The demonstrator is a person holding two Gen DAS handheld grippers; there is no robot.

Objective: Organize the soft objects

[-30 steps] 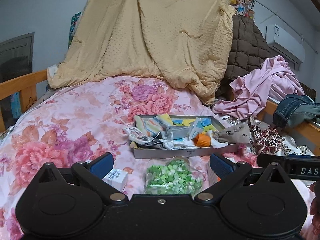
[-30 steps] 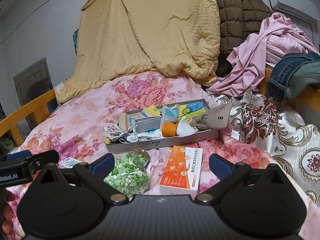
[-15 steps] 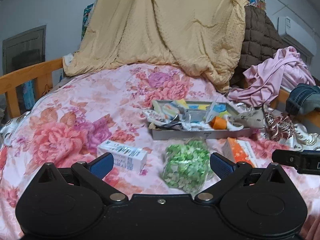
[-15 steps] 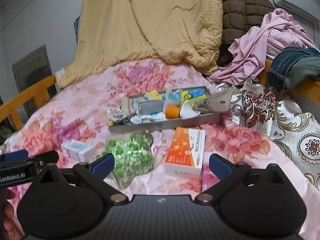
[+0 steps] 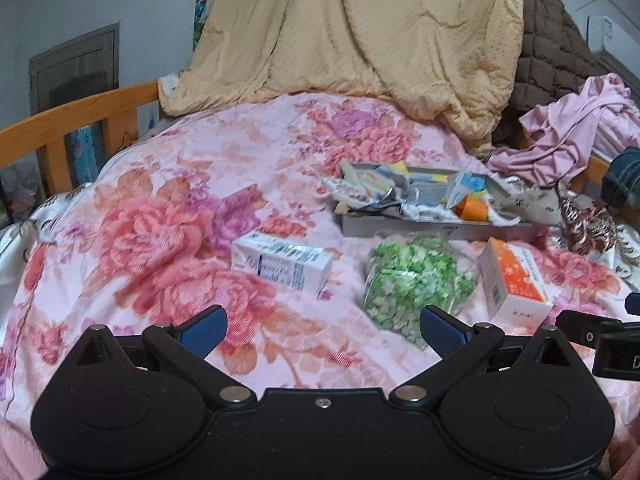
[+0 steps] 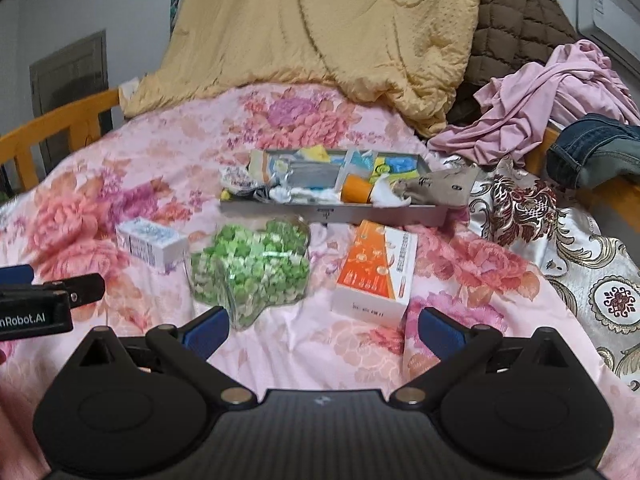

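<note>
A grey tray [image 5: 436,230] [image 6: 332,213] holding socks, cloths and an orange cup [image 5: 472,208] [image 6: 357,189] lies on the floral bedspread. In front of it lie a clear bag of green pieces [image 5: 416,280] [image 6: 250,268], a white and blue box [image 5: 282,262] [image 6: 152,242] and an orange and white box [image 5: 514,280] [image 6: 376,272]. A beige pouch [image 6: 440,188] hangs over the tray's right end. My left gripper [image 5: 322,330] is open and empty, above the bedspread short of the boxes. My right gripper [image 6: 324,330] is open and empty, just short of the bag and orange box.
A yellow quilt [image 5: 360,40] and brown quilted blanket [image 6: 516,28] are piled at the back. Pink clothes [image 6: 552,96] and jeans [image 6: 596,152] lie on the right. A wooden bed rail [image 5: 72,124] runs along the left. A patterned cloth [image 6: 560,240] covers the right side.
Both grippers have pulled back from the tray and risen, so the boxes and the bag are fully in view. The left view has turned left. Both stay open and empty.
</note>
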